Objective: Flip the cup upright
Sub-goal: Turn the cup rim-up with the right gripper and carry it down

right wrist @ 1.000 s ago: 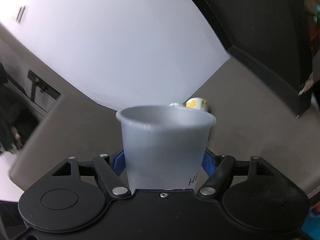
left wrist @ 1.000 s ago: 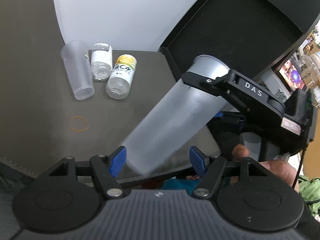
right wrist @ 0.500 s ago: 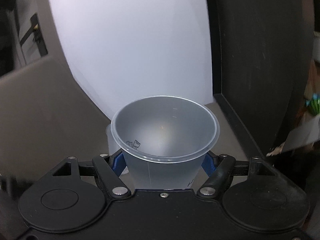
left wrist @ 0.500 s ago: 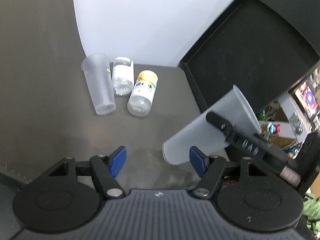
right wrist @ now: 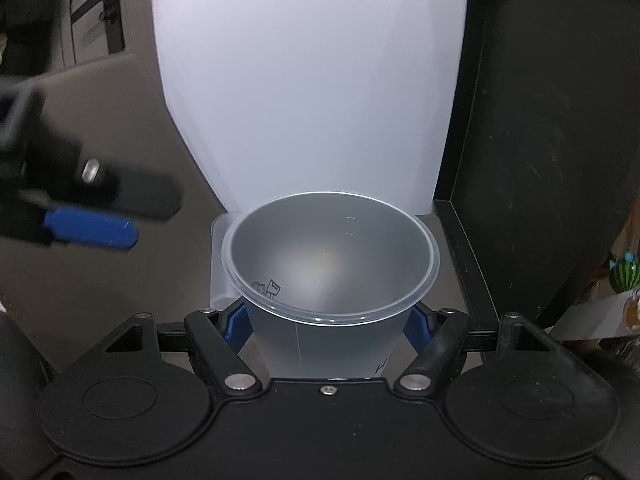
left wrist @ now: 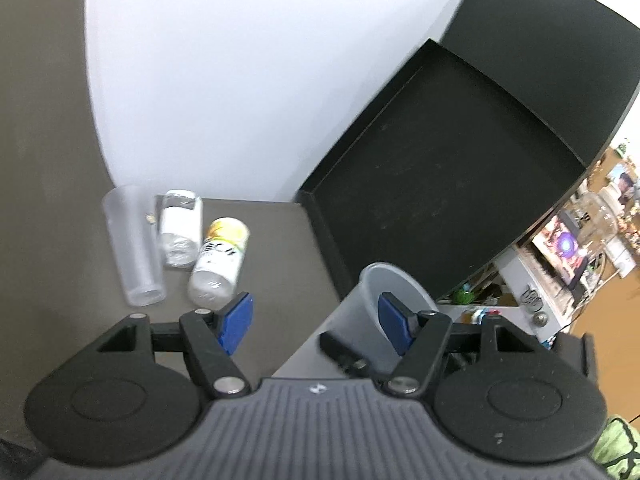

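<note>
My right gripper is shut on a frosted plastic cup, held by its lower wall with its open mouth facing away from the camera. The same cup shows in the left wrist view at lower right, partly behind my blue right pad. My left gripper is open and empty, above the grey table. One of its blue pads shows blurred at the left of the right wrist view.
A second frosted cup stands mouth down at the back of the table. Two small bottles lie beside it. A black box stands at the right, against a white wall.
The right gripper has turned the cup, so its mouth now faces further up and away. The left gripper has drawn back and up from the cup, staying open.
</note>
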Motion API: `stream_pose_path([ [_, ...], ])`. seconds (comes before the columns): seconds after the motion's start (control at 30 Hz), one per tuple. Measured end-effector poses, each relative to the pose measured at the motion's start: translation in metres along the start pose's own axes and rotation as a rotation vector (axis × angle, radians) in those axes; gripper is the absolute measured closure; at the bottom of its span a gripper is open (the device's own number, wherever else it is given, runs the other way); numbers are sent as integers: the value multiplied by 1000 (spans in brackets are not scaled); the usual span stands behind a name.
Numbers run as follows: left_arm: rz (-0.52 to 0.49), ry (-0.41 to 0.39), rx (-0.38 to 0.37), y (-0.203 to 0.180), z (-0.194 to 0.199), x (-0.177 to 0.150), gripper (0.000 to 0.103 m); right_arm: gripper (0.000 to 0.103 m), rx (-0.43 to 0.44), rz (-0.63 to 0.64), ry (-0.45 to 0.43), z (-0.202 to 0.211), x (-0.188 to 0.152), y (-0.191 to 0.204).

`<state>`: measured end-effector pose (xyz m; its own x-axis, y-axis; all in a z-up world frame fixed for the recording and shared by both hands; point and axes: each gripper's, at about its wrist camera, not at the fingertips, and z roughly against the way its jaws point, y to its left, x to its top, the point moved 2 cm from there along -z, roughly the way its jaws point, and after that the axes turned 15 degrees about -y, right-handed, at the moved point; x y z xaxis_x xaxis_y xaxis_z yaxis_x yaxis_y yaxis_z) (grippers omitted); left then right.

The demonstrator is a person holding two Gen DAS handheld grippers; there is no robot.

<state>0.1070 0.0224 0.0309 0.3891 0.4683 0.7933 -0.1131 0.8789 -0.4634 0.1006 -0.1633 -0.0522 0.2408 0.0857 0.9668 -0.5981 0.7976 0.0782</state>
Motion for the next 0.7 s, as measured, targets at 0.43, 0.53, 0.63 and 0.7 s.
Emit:
stream_pose_path([
  [0.43, 50, 28, -39, -5, -24, -13, 58, 30, 14, 47, 70, 5, -1, 6],
  [0.53, 21, 30, -29, -7, -27, -14, 61, 30, 6, 56, 79, 5, -2, 7],
  [0.63, 17, 41, -28, -8, -31, -17, 61, 30, -2, 65, 95, 2, -6, 9],
  [0.7, 13, 44, -17, -7, -34, -18, 61, 30, -1, 74, 110, -1, -7, 10],
])
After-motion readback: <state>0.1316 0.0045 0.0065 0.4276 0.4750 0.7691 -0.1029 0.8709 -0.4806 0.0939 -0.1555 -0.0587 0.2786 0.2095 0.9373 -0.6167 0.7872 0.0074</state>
